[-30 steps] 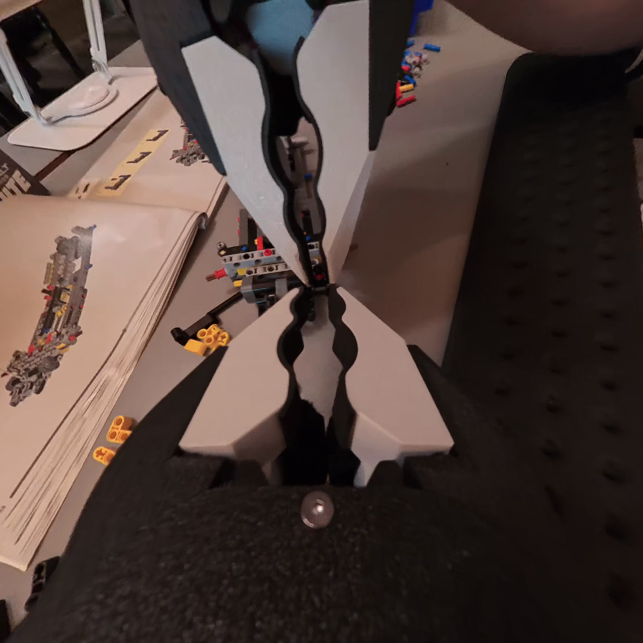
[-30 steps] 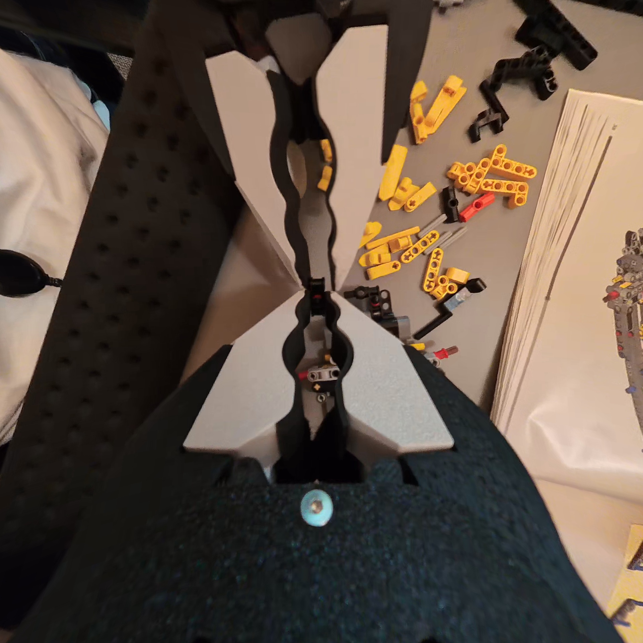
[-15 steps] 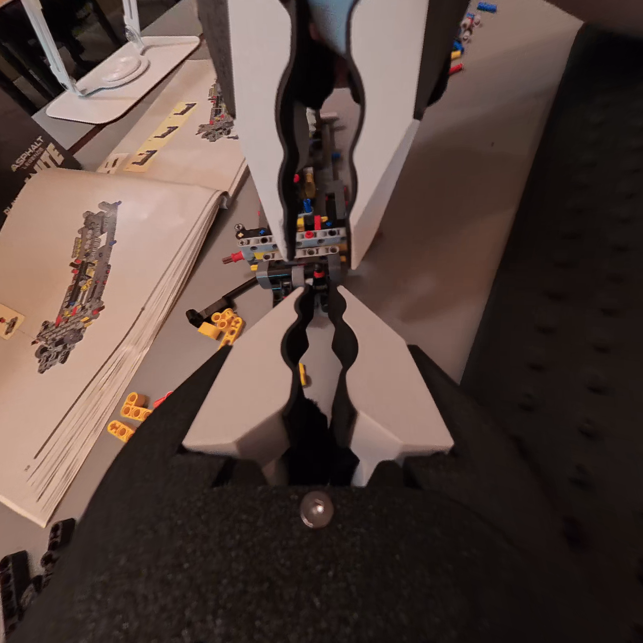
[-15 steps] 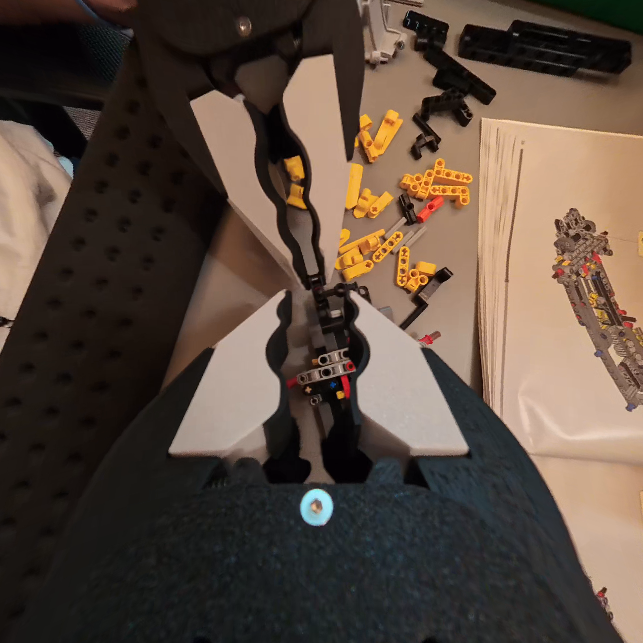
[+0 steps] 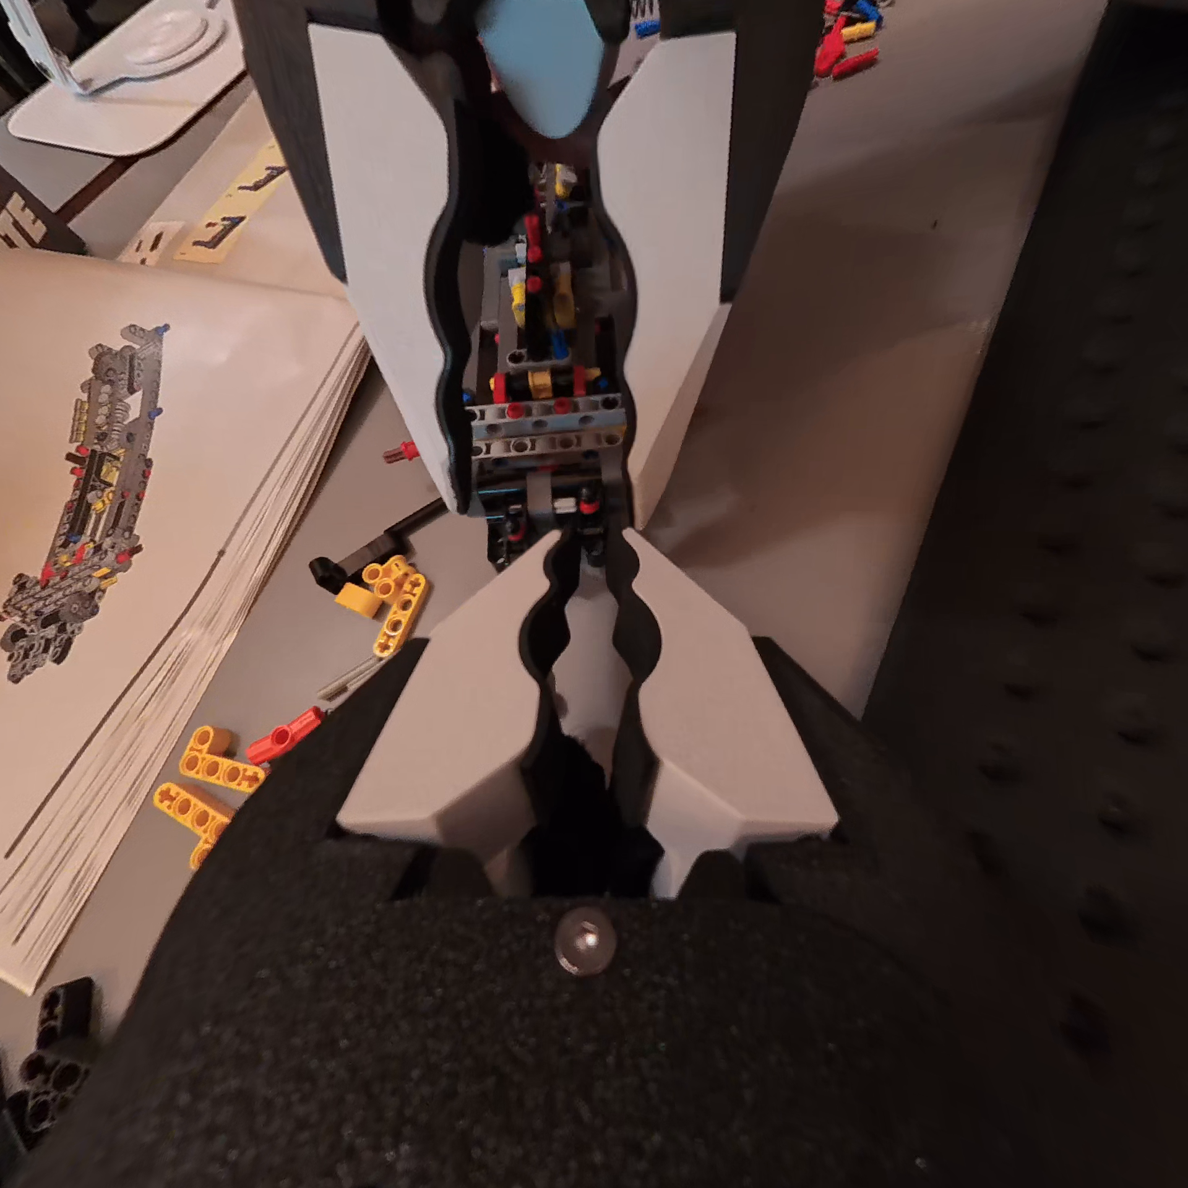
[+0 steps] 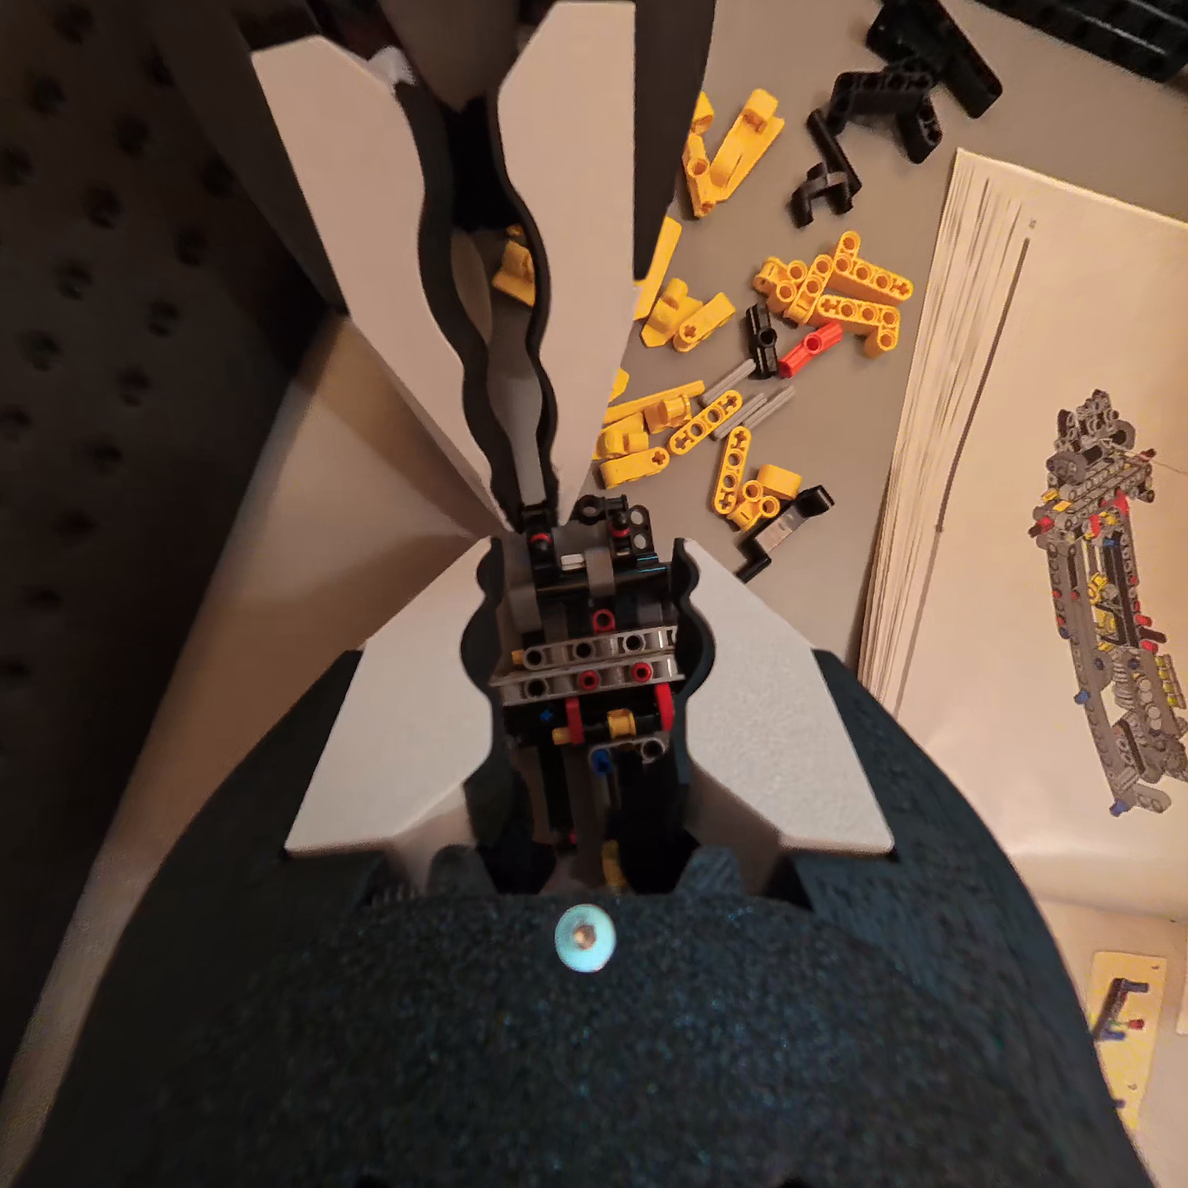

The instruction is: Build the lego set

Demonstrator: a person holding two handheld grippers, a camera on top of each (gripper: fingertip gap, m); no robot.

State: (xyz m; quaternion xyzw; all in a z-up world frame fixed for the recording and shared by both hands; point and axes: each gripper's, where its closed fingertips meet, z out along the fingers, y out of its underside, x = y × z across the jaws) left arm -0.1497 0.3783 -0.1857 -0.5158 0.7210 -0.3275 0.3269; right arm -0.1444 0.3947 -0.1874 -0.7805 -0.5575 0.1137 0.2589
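The lego assembly [image 6: 585,668], a long build of grey beams with black, red and yellow parts, sits between the fingers of my right gripper [image 6: 585,553], which is shut on its sides. In the left wrist view the right gripper [image 5: 543,511] comes in from above with the assembly [image 5: 546,431] in it. My left gripper [image 5: 588,546] faces it tip to tip and is shut on a small black part [image 5: 588,514] at the assembly's near end. In the right wrist view the left gripper [image 6: 537,508] pinches that black part [image 6: 537,524].
An open instruction book [image 5: 128,482] [image 6: 1061,578] lies beside the work. Loose yellow pieces [image 6: 829,289] [image 5: 386,598], a red connector [image 5: 283,739] and black pieces [image 6: 900,90] are scattered on the grey table. A dark perforated surface [image 5: 1061,578] borders the table. A white stand base [image 5: 128,83] is far left. Left and right tips are no more than a few centimetres apart.
My right gripper went from nearly shut to wider and came down around the assembly. Both grippers moved closer together; the left stays pinched on the black part.
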